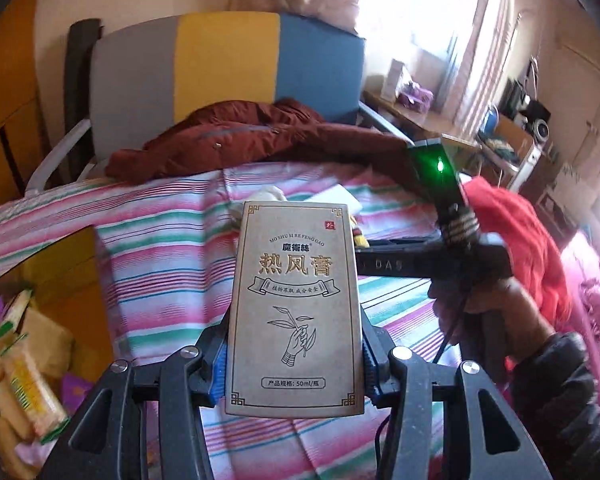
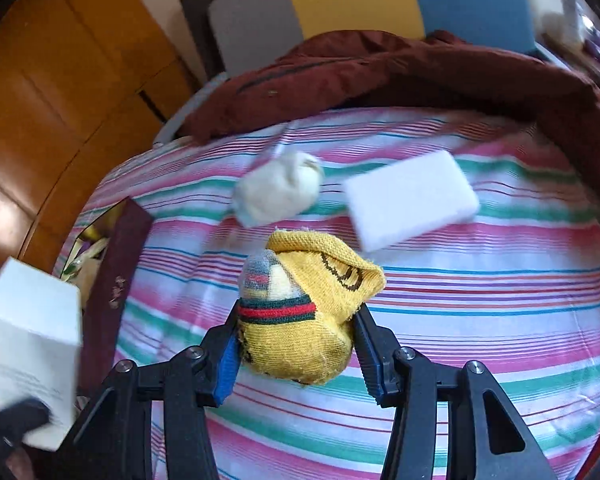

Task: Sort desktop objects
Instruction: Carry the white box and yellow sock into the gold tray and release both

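Left gripper (image 1: 296, 364) clamps the tan printed carton (image 1: 294, 304), right gripper (image 2: 298, 354) the rolled yellow sock (image 2: 304, 320); carry both level, probably binward

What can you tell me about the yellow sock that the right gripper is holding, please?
The yellow sock is a bundled knit ball with a red-and-green striped cuff band, dark printed marks and frayed edges; a paler piece pokes from its top. The right gripper clamps it from both sides between its blue pads, above the striped sheet. Whether it touches the sheet is unclear.
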`<state>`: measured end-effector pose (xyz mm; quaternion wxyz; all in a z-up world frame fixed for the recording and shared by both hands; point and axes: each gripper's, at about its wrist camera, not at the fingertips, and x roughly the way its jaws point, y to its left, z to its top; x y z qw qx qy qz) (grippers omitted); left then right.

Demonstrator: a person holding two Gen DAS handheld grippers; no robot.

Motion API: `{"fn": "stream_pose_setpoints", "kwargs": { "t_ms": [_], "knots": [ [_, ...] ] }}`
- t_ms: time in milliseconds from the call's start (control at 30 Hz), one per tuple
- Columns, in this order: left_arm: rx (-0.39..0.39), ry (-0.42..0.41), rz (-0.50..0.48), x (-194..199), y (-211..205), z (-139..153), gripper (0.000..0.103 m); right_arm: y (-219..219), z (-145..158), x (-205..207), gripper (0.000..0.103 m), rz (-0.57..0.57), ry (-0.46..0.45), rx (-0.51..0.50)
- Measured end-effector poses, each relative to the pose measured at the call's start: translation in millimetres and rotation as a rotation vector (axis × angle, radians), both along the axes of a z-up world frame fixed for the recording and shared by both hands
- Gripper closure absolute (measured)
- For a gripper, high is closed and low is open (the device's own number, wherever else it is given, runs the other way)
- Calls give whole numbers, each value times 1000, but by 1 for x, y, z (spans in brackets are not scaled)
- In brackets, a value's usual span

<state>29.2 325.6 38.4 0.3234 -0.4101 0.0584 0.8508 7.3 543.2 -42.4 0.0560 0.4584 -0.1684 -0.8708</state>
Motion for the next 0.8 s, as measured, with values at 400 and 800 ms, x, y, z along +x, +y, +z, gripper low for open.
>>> {"fn": "stream_pose_setpoints", "kwargs": {
  "t_ms": [400, 800],
  "knots": [
    [-15, 103, 226, -6, -97, 28, 52, -40, 6, -4, 52, 44, 27, 5],
    [-126, 104, 438, -38, -168, -7, 52, -120, 37, -2, 52, 151, 87, 13]
  ]
}}
